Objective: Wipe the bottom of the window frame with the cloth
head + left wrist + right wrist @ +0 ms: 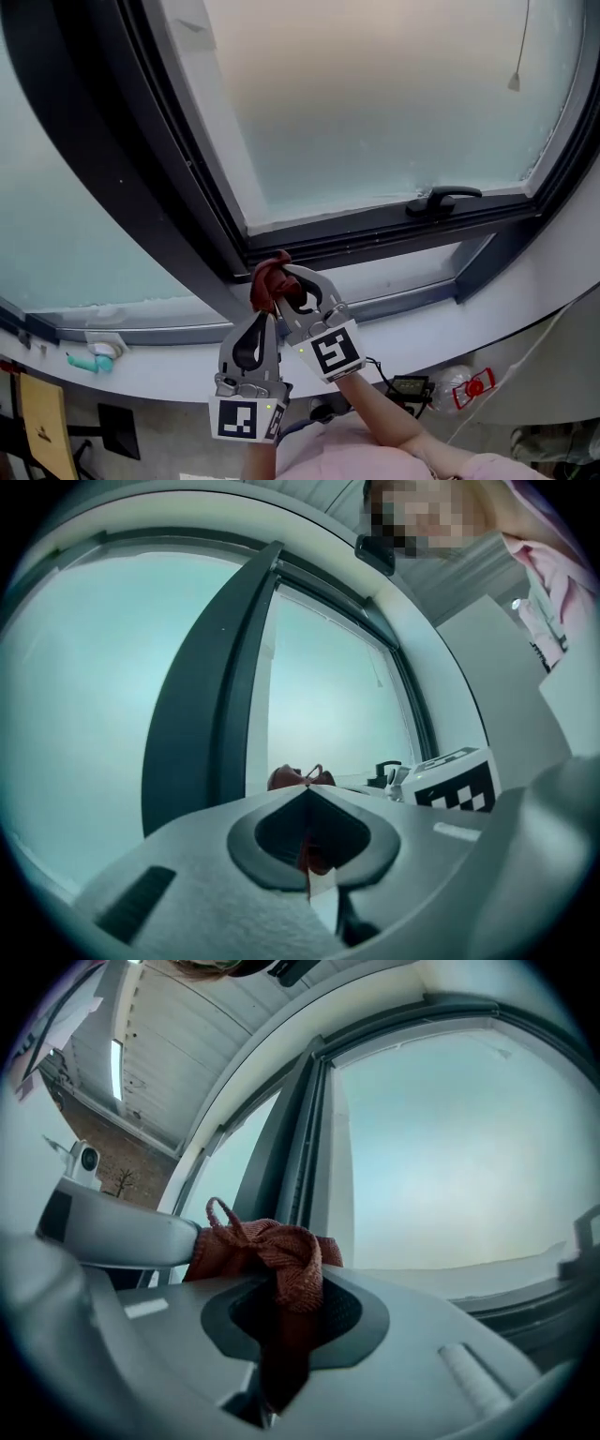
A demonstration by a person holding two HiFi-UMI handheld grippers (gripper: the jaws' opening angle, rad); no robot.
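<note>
1. We face a frosted window (394, 103) set in a dark frame, with a pale sill (506, 309) running beneath it; no table is in sight
2. Nearest to us, a pink sleeve (375, 450) leads up to the two tools, which sit close together, low in the head view
3. The left gripper (266, 317) has its jaws pressed together at the tips, and in its own view a strip of red shows in the hollow between them, so we judge it is pinching a fold of the cloth (269, 281)
4. The right gripper (284, 277), just beside the left one, has its jaws clamped on the same cloth; in the right gripper view the bunched red weave spills over the tips and hangs down through the gap
5. The cloth is a tight wad held between both tools at the foot of the dark mullion (159, 159), where it meets the bottom frame rail (375, 236); we cannot tell whether it touches the rail
6. Farther along, the rail runs right past the handle (441, 199)
7. Our judgement: the cloth is gripped and brought to one end, no wiped stretch is visible, and nearly the whole rail remains to be wiped
</note>
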